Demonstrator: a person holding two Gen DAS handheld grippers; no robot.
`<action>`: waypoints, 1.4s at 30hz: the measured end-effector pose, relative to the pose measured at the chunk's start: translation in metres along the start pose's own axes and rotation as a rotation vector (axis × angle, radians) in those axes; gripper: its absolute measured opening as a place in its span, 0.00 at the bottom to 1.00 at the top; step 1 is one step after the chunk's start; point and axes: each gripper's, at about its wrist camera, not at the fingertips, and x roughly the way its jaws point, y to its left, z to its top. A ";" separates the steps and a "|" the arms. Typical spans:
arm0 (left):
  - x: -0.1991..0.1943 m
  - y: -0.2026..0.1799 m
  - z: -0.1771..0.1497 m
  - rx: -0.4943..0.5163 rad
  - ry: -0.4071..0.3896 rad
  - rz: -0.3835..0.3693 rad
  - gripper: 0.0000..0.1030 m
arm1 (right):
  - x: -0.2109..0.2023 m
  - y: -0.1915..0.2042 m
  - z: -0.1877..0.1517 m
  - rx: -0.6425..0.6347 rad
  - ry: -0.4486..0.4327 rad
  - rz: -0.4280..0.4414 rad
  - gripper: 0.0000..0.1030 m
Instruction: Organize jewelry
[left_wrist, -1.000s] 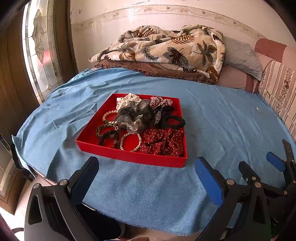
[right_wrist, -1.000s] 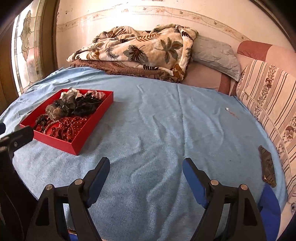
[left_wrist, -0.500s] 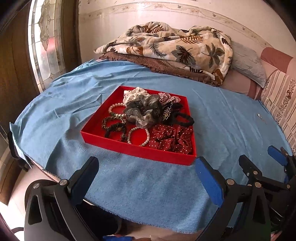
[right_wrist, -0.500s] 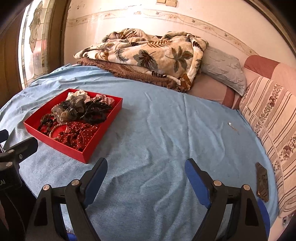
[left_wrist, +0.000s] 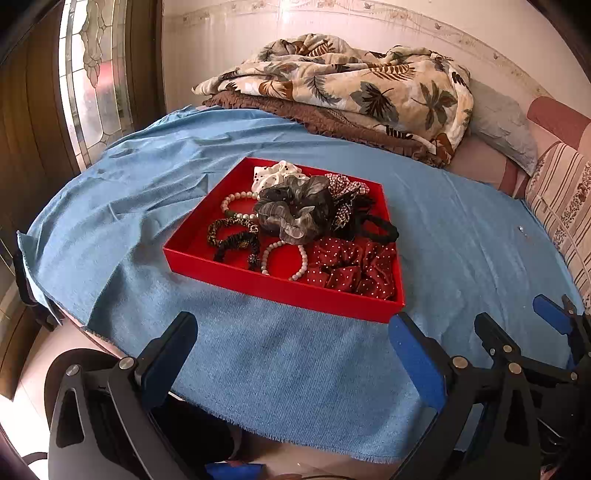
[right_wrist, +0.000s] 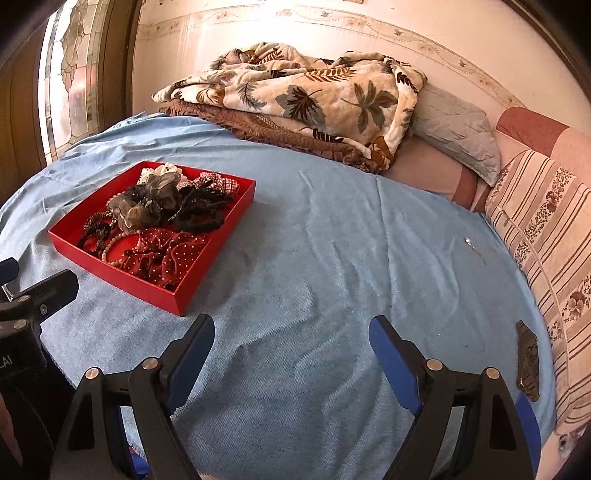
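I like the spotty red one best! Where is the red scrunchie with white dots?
The red dotted scrunchie lies in the near right corner of the red tray in the left wrist view, right beside a pearl bracelet and just in front of the black hair tie.

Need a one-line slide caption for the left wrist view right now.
Open left tongs hover short of a red tray of scrunchies and bead bracelets on a blue cloth.

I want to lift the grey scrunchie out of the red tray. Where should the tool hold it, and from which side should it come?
Grip the grey scrunchie by its puffed top folds, coming straight down from above. It sits highest on the pile in the red tray, partly over a pearl bracelet and black hair ties, so a side approach would likely meet the tray wall or drag its neighbours.
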 end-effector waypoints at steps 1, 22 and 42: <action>0.001 0.000 0.000 -0.001 0.002 -0.001 1.00 | 0.000 0.000 0.000 0.001 0.001 0.000 0.86; 0.007 -0.001 -0.002 -0.003 0.024 -0.002 1.00 | 0.004 -0.001 -0.001 0.007 0.010 0.001 0.86; 0.009 -0.004 -0.004 -0.004 0.030 -0.004 1.00 | 0.006 -0.002 0.000 0.011 0.018 0.002 0.86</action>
